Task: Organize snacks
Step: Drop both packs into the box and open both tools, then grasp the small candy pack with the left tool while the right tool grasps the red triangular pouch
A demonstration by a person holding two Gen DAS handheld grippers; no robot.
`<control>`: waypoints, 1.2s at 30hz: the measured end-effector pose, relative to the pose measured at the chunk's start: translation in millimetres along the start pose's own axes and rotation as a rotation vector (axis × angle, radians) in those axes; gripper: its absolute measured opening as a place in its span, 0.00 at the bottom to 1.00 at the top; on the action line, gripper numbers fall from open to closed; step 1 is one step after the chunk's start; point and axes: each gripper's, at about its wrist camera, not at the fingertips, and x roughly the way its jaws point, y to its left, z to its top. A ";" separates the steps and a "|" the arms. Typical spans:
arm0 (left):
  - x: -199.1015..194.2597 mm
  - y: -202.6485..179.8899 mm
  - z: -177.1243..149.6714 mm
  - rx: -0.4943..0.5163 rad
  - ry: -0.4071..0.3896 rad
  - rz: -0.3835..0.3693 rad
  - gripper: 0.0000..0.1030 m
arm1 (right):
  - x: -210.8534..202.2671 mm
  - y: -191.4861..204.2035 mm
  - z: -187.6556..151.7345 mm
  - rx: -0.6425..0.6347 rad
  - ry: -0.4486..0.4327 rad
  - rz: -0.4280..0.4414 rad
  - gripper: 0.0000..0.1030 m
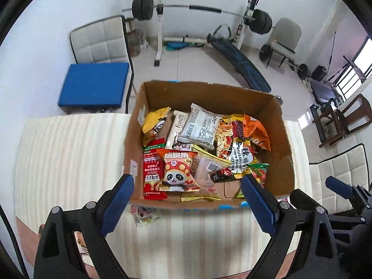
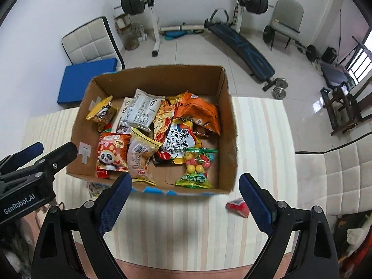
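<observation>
An open cardboard box (image 1: 286, 139) (image 2: 229, 125) stands on a pale striped table and holds several snack packets. Among them are a red panda bag (image 1: 177, 172) (image 2: 111, 153), a white wrapped bun (image 1: 200, 127) (image 2: 141, 110), an orange bag (image 2: 197, 114) and a candy packet (image 2: 197, 167). My left gripper (image 1: 187, 205) hovers over the box's near edge, open and empty. My right gripper (image 2: 183, 204) hangs likewise above the near edge, open and empty. A small pale packet (image 1: 144, 215) lies on the table before the box, and a red packet (image 2: 238, 207) lies near the box's right corner.
Beyond the table's far edge stand a white padded chair (image 1: 102, 39) with a blue cushion (image 1: 95, 83), a barbell rack (image 1: 160, 7), an incline bench (image 1: 244, 65), dumbbells (image 2: 280, 88) and wooden chairs (image 1: 344, 121). A padded white seat (image 2: 337, 179) adjoins the table's right side.
</observation>
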 end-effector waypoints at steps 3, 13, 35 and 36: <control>-20.1 -1.6 -10.8 0.005 -0.045 0.004 0.92 | -15.3 -1.1 -13.3 0.014 -0.016 0.018 0.93; -56.7 -9.3 -40.5 0.019 -0.113 -0.006 0.92 | -53.2 0.5 -49.6 0.027 -0.068 0.043 0.93; 93.2 27.3 -111.9 -0.190 0.156 0.085 1.00 | 159.7 -191.0 -106.6 0.656 0.296 0.127 0.94; 97.7 30.2 -112.6 -0.203 0.166 0.084 1.00 | 167.1 -193.8 -108.1 0.674 0.304 0.138 0.91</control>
